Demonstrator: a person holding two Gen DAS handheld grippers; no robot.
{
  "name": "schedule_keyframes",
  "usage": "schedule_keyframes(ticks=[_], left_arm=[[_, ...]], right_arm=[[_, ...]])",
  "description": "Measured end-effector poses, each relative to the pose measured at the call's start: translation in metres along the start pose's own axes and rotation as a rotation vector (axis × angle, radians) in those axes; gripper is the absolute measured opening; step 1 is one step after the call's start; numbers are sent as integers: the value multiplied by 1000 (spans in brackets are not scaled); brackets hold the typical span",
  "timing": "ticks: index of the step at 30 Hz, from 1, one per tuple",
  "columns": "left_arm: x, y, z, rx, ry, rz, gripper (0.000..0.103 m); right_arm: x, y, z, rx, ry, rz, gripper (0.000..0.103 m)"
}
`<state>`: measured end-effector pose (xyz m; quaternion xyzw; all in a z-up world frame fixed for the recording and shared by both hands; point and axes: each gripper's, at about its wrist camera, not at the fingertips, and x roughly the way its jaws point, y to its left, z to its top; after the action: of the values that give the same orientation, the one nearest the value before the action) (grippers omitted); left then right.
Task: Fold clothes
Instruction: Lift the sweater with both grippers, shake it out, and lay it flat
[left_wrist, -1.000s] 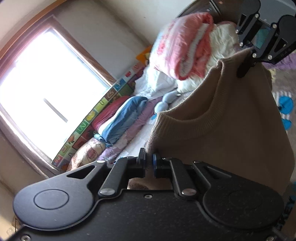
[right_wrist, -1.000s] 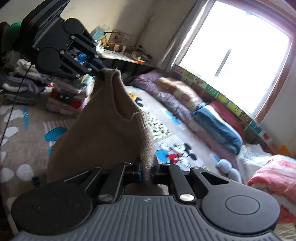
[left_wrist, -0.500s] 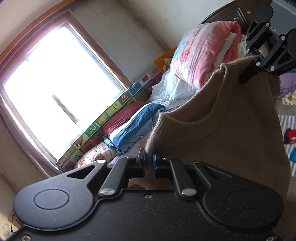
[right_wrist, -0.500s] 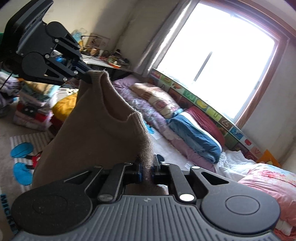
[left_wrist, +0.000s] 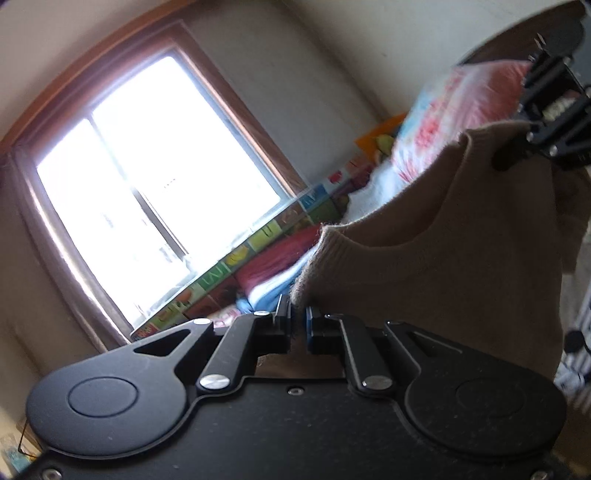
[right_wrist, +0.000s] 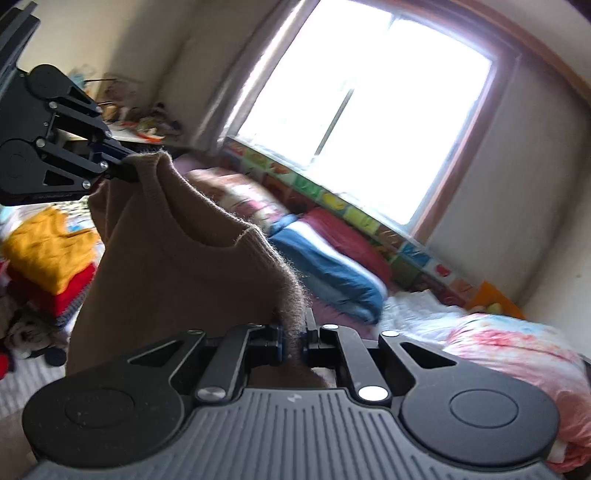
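Observation:
A tan knit sweater hangs in the air, stretched between both grippers by its shoulders, with the curved neckline sagging between them. My left gripper is shut on one shoulder edge. My right gripper is shut on the other shoulder, with fuzzy knit bunched between its pads. In the left wrist view the right gripper shows at the upper right, pinching the far corner. In the right wrist view the left gripper shows at the upper left, and the sweater drapes down from it.
A bright window fills the back wall above a colourful picture mat. On the bed lie a blue and red folded quilt and a pink floral quilt. A yellow and red clothes stack sits left.
Both grippers have swung across the room with the sweater held between them and risen a little. The window now fills more of both views; the floor rug has dropped out of sight.

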<state>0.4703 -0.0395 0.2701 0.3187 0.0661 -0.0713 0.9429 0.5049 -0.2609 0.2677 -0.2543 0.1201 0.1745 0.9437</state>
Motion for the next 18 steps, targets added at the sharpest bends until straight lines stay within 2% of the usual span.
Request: schedule_keyframes(ticks=[4,9,14,18], left_arm=[[-3,-12,-18,6,1,-8,6],[-37,-44,-71,22,19,-69,5],[-88,-80,-122,40,56,-145,5],[-130,-100,-151,40,82,-190,5]], right_arm=[[4,6,-13,1,-21,-31,10],[5,38,-54,-48,2,-7,10],[-13,88,-103,-137,71,81,10],[-47,136,-135,-207,99,154,10]])
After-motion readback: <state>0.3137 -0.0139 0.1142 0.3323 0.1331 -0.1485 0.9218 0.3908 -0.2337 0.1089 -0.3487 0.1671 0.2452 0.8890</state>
